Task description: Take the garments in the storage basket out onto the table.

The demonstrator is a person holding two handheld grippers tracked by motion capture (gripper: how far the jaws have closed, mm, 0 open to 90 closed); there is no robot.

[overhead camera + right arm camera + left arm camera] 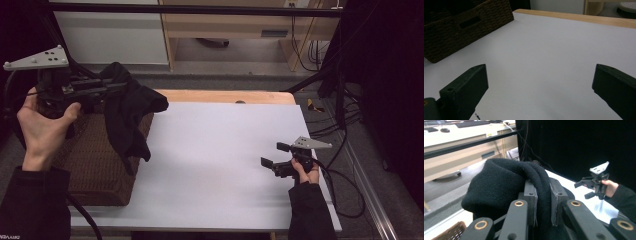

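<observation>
Up it comes: the left gripper (102, 90) has its jaws pinched on a black fleece garment (127, 112), hanging above the wicker basket (95, 165) at the desk's left edge. The right gripper (275, 155) waits wide open and empty near the right edge. Next, I'd guess: lay the garment out on the white desk (215, 150).

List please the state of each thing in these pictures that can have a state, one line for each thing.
Left gripper: shut on the black cloth, held up above the basket.
Right gripper: open, holds nothing, low over the white table top.
Black cloth: lifted, hangs from the left gripper over the basket's edge.
Wicker basket: upright at the table's left, open on top.
</observation>
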